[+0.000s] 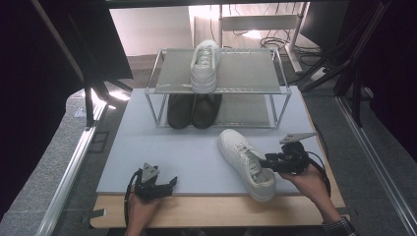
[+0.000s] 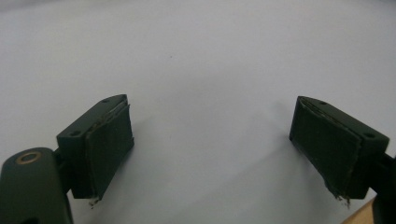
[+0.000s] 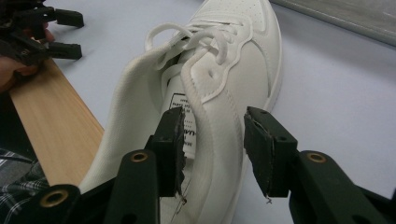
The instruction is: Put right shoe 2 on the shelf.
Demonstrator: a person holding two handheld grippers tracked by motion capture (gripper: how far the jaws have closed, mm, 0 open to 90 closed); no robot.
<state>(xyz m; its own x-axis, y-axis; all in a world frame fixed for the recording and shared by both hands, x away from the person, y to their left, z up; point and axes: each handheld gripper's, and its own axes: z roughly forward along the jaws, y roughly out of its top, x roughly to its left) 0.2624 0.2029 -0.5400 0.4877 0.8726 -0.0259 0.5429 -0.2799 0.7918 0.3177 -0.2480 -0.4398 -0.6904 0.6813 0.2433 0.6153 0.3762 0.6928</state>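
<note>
A white sneaker (image 1: 246,162) (image 3: 233,70) lies on the grey mat (image 1: 187,152), toe toward the rack and heel near the front edge. My right gripper (image 1: 260,162) (image 3: 215,144) is open at the shoe's heel opening. One jaw is inside the collar and the other outside, so they straddle the side wall with a small gap left. My left gripper (image 1: 172,184) (image 2: 212,140) is open over the bare mat at the front left, with nothing between its pads. It also appears far off in the right gripper view as the left gripper (image 3: 46,32).
A two-shelf metal rack (image 1: 246,71) stands at the back of the mat. Another white sneaker (image 1: 205,64) sits on its top shelf and a pair of black shoes (image 1: 193,110) on the lower one. The wooden table edge (image 1: 211,211) runs along the front.
</note>
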